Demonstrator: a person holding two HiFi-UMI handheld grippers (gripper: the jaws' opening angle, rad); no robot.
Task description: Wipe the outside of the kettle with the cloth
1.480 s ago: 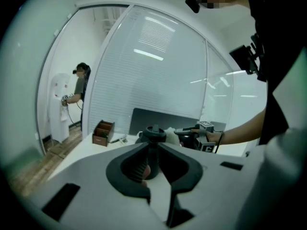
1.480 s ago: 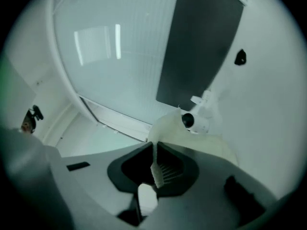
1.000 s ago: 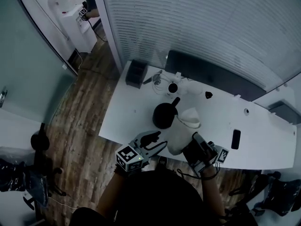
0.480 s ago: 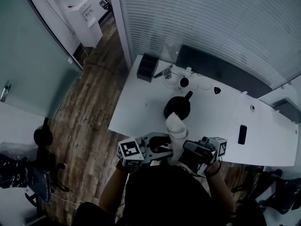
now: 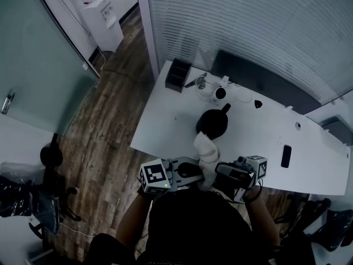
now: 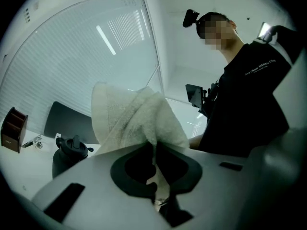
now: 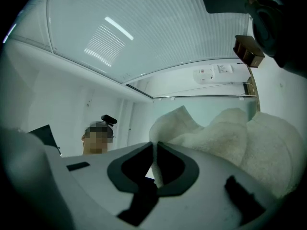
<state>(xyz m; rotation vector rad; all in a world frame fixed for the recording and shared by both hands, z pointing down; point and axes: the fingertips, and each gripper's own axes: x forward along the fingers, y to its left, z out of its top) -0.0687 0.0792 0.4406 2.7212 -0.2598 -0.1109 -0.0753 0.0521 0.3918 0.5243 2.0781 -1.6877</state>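
Observation:
The black kettle (image 5: 212,123) stands upright in the middle of the white table (image 5: 165,131); it also shows low on the left as the kettle (image 6: 69,155). The white cloth (image 5: 205,150) hangs in the air before the table's near edge, held between both grippers. My left gripper (image 5: 196,173) has its jaws closing, and a fold of the cloth (image 6: 139,116) is pinched between them (image 6: 154,145). My right gripper (image 5: 218,173) is shut on another edge of the cloth (image 7: 230,133), gripped at the jaw tips (image 7: 156,150).
At the table's far end are a black organiser box (image 5: 177,75), a white round device (image 5: 219,94) with a cable, and a small black object (image 5: 258,103). A phone (image 5: 285,156) lies at the right. A dark panel (image 5: 259,81) runs behind the table.
The cloth has come up off the table's front edge and now stands between the two grippers. The left gripper has moved in and closed on it.

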